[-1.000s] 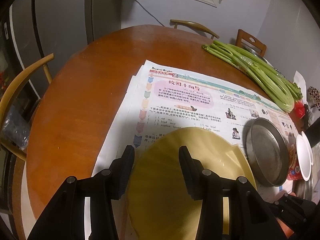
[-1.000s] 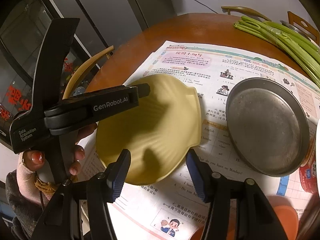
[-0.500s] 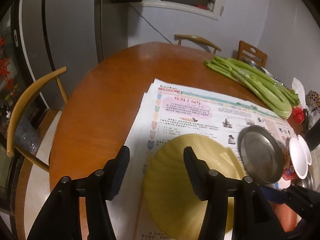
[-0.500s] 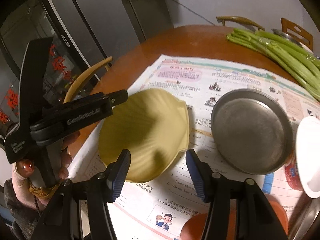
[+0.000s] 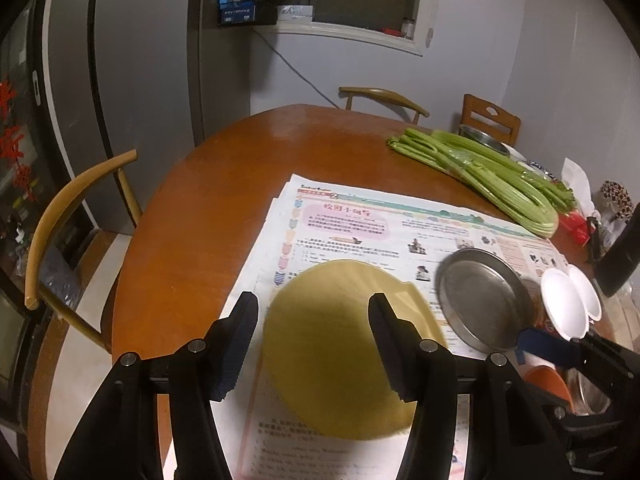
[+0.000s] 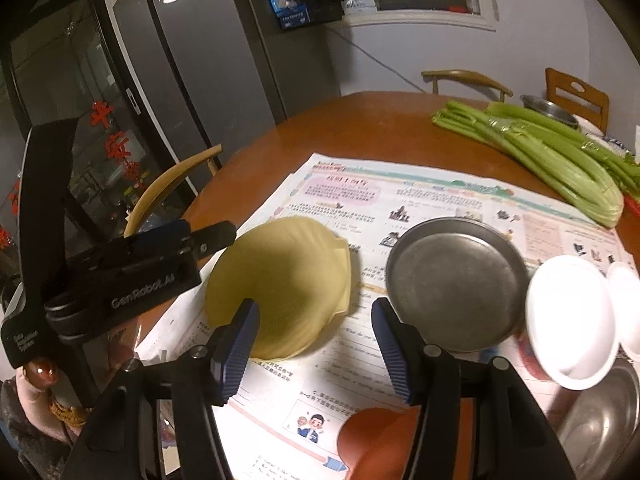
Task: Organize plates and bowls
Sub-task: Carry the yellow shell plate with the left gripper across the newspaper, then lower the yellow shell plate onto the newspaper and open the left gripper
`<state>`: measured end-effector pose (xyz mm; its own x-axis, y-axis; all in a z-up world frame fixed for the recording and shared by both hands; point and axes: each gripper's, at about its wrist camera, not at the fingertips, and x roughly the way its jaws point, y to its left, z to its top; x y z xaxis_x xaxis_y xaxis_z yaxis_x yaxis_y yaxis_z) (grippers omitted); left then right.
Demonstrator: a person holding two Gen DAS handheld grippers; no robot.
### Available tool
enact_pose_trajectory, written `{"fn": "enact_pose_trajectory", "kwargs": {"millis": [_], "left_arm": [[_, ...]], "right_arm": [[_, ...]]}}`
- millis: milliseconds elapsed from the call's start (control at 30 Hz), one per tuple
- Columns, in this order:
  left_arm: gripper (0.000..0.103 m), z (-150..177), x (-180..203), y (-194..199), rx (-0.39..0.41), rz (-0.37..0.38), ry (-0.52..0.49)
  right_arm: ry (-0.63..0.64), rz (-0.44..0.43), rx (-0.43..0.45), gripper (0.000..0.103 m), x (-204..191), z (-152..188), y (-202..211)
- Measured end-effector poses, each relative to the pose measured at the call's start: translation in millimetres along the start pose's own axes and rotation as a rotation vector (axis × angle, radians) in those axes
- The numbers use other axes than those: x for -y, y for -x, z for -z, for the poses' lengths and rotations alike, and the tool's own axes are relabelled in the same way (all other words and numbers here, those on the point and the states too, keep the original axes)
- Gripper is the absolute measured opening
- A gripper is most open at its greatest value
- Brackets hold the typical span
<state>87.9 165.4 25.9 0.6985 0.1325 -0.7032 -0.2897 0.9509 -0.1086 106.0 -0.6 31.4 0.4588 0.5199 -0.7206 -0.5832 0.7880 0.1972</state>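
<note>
Here, a pale yellow plate (image 5: 344, 344) shaped like a scallop shell is seen lying flat on sheets of printed newspaper (image 5: 400, 220) spread over a round wooden table (image 5: 192, 240). Fine ribs are fanned across its surface, one edge is notched, and part of it is darkened by shadow. Just beside it on the paper a round metal pan (image 6: 456, 280) with a dull, scuffed base and a low rim is set; whether the 2 rims touch cannot be told. 2 white bowls (image 6: 572, 320) are found at the pan's other side, partly blown out by glare, and an orange bowl (image 6: 376, 444) is cut off at the bottom edge of the right view. The left gripper (image 5: 314, 344) is held above the yellow plate with its jaws spread wide and nothing between them. The right gripper (image 6: 314, 344) is likewise wide open and empty, raised over the paper between the plate and the pan. A bundle of celery (image 5: 480, 176) is laid across the far side of the table, and wooden chairs (image 5: 68, 220) are drawn up around it.
</note>
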Motion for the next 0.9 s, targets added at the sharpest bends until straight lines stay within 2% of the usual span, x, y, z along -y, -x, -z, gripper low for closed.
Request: {"fn": "enact_pose_trajectory", "kwargs": {"millis": [533, 900], "left_arm": [[0.059, 12.2, 32.9, 43.1, 0.038, 0.049, -0.040], [0.059, 29.9, 63.4, 57.1, 0.019, 0.105, -0.085]], "right_arm": [[-0.014, 0.007, 0.068, 0.058, 16.3, 9.6, 48.2], [-0.044, 0.029, 0.091, 0.058, 34.9, 32.8, 84.8]]}}
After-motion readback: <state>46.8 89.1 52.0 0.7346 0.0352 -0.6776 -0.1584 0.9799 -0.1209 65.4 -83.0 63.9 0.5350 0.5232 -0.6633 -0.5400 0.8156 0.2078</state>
